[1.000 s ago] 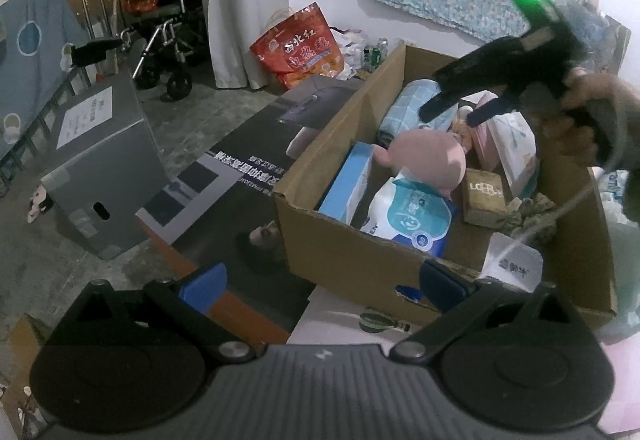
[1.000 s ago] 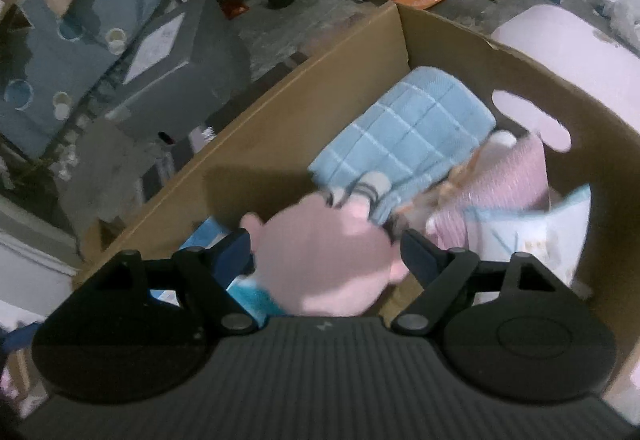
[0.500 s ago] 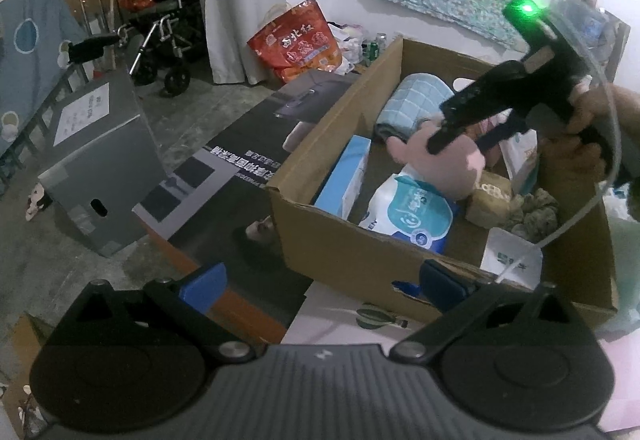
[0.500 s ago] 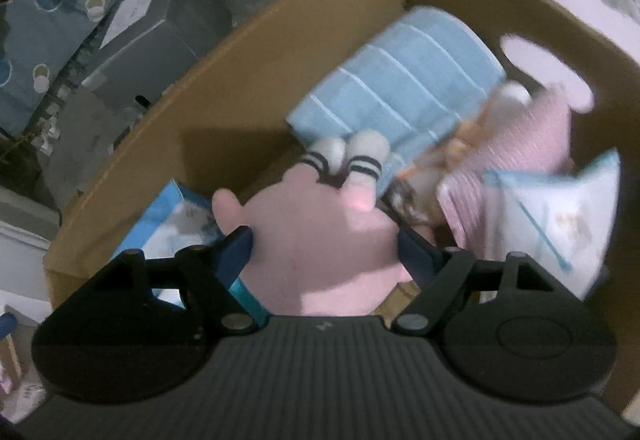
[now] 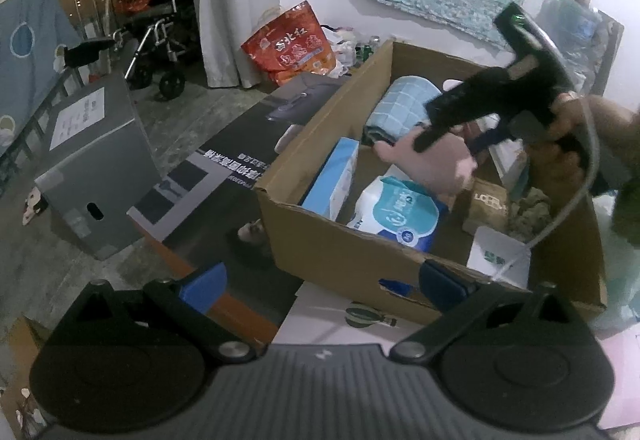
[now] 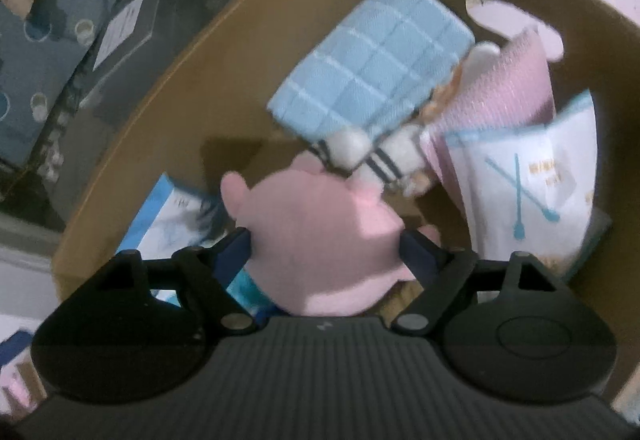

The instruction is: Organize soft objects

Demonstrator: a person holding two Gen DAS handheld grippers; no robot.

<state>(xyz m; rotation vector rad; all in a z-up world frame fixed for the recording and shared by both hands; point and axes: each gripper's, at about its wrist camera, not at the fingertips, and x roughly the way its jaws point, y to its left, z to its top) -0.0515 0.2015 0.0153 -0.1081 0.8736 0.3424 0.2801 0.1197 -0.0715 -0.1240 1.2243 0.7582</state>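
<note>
An open cardboard box (image 5: 328, 240) (image 6: 200, 80) holds soft goods. A pink plush toy (image 5: 432, 164) (image 6: 312, 208) lies in its middle on a white-and-blue tissue pack (image 5: 400, 212). My right gripper (image 5: 448, 148) (image 6: 326, 244) points down into the box. The toy sits between its blue pads, which touch it on both sides while the jaws are opening a little. A folded light-blue checked towel (image 5: 404, 104) (image 6: 372, 68) stands at the far end. My left gripper (image 5: 320, 284) hovers open before the box's near wall, with nothing between its fingers.
In the box are also a blue carton (image 5: 332, 180), a pink knitted cloth (image 6: 500, 96), a white pouch (image 6: 532, 180) and a small brown pack (image 5: 488, 204). On the floor to the left stand a grey box (image 5: 96, 160), a red bag (image 5: 288, 44) and a wheelchair (image 5: 160, 40).
My right gripper has come down from above the box onto the pink plush toy, whose body now lies between its pads. The left gripper has kept still.
</note>
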